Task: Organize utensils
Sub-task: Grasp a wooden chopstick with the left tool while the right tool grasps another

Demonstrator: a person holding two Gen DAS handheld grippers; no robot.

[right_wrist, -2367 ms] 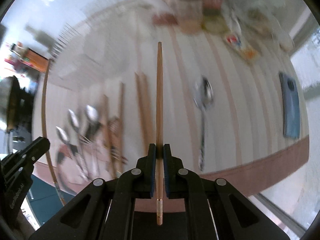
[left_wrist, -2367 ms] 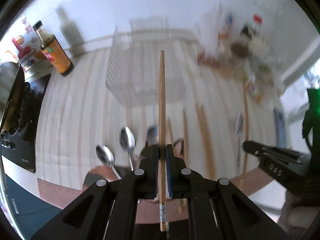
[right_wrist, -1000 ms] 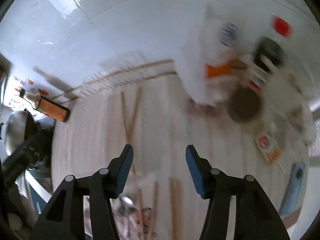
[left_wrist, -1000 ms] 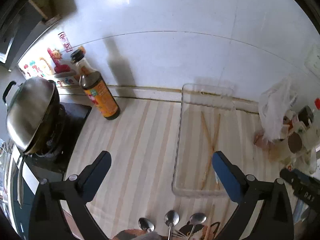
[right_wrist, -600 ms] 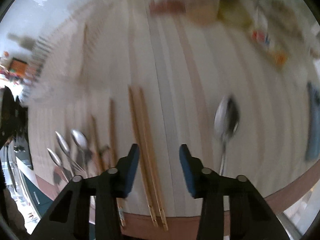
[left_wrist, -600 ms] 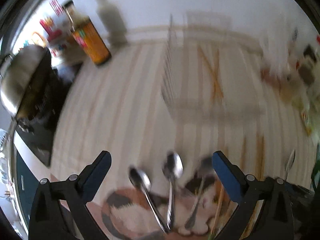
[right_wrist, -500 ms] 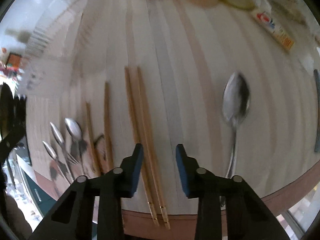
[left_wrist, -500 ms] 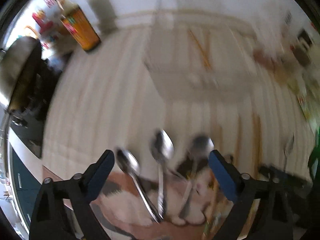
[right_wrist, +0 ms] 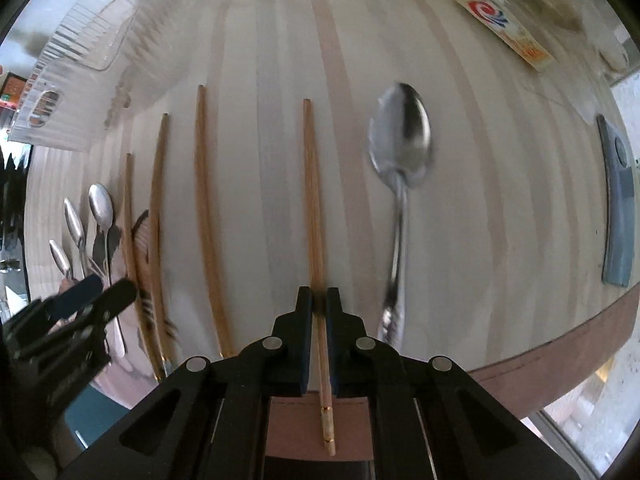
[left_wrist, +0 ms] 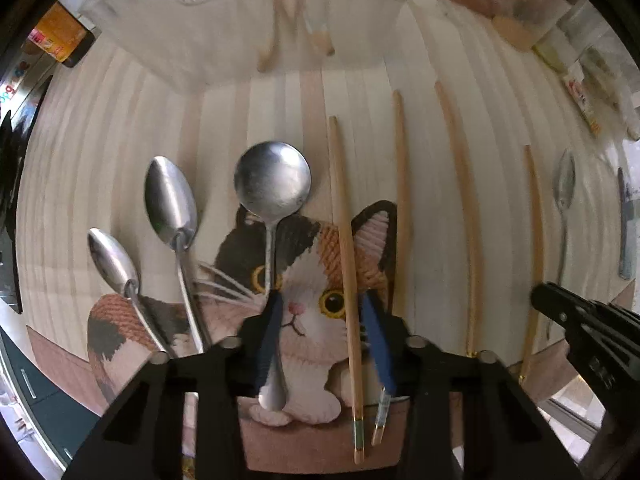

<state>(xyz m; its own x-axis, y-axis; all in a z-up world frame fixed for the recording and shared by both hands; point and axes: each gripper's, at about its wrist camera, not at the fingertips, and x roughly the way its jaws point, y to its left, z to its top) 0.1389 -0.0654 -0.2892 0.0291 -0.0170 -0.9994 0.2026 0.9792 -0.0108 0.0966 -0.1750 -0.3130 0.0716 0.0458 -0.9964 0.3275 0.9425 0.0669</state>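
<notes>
Wooden chopsticks and metal spoons lie in a row on the striped table. My left gripper (left_wrist: 322, 306) is open, low over a cat-print mat (left_wrist: 304, 304); one chopstick (left_wrist: 345, 240) lies between its fingers and a round spoon (left_wrist: 273, 188) runs by the left finger. Two oval spoons (left_wrist: 170, 200) lie further left. My right gripper (right_wrist: 317, 298) is shut on a chopstick (right_wrist: 311, 200) that still rests on the table. A large spoon (right_wrist: 400, 140) lies just right of it. The clear bin (left_wrist: 240, 32) behind holds two crossed chopsticks.
Three more chopsticks (left_wrist: 460, 200) lie between the grippers. A grey-blue flat object (right_wrist: 618, 208) lies near the right edge. Packets and jars (right_wrist: 504, 32) crowd the far right. A sauce bottle (left_wrist: 60, 40) stands far left. The table's front edge (right_wrist: 560, 352) is close.
Both grippers dropped from over the bin down to the utensil row. The left narrowed around a chopstick on the mat. The right closed on a chopstick.
</notes>
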